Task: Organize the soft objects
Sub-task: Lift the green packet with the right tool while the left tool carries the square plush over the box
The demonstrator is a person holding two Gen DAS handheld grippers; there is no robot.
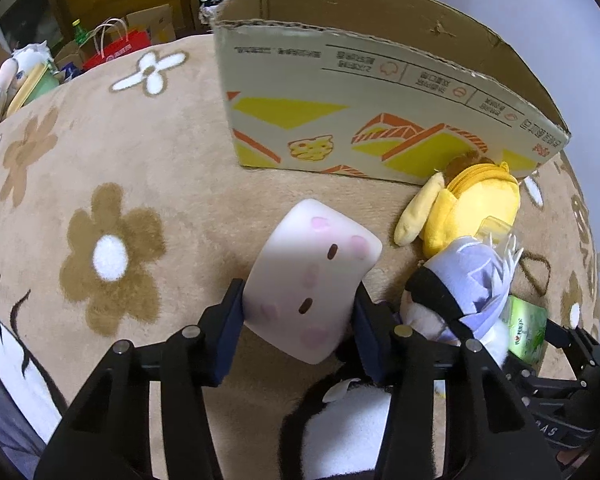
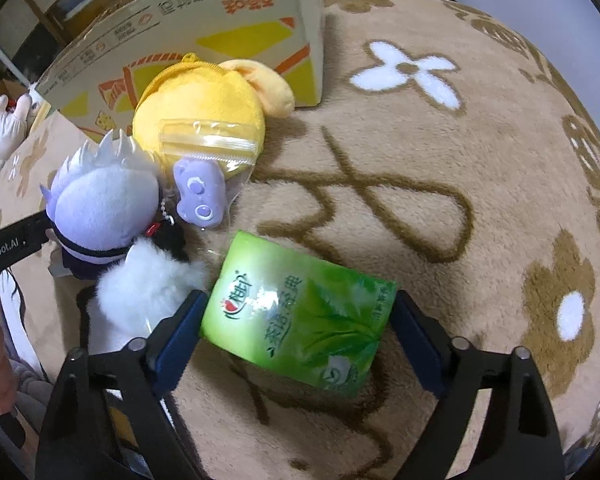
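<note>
My left gripper (image 1: 300, 312) is shut on a white squishy block (image 1: 312, 276) with pink spots, held a little above the beige flower rug. My right gripper (image 2: 296, 328) straddles a green tissue pack (image 2: 300, 312); both pads touch its sides. The pack also shows in the left wrist view (image 1: 528, 330). A yellow plush (image 2: 198, 120) lies against an open cardboard box (image 1: 380, 120). A lilac-haired plush doll (image 2: 100, 204), a purple toy in a clear bag (image 2: 200, 196) and a black-and-white fluffy plush (image 2: 148, 284) lie beside the pack.
The beige rug (image 2: 460, 200) with brown and white flowers covers the whole surface. Beyond its far edge are a red paper bag (image 1: 118, 48), boxes, a green bottle and white plush toys (image 1: 4, 76). Wooden furniture stands behind.
</note>
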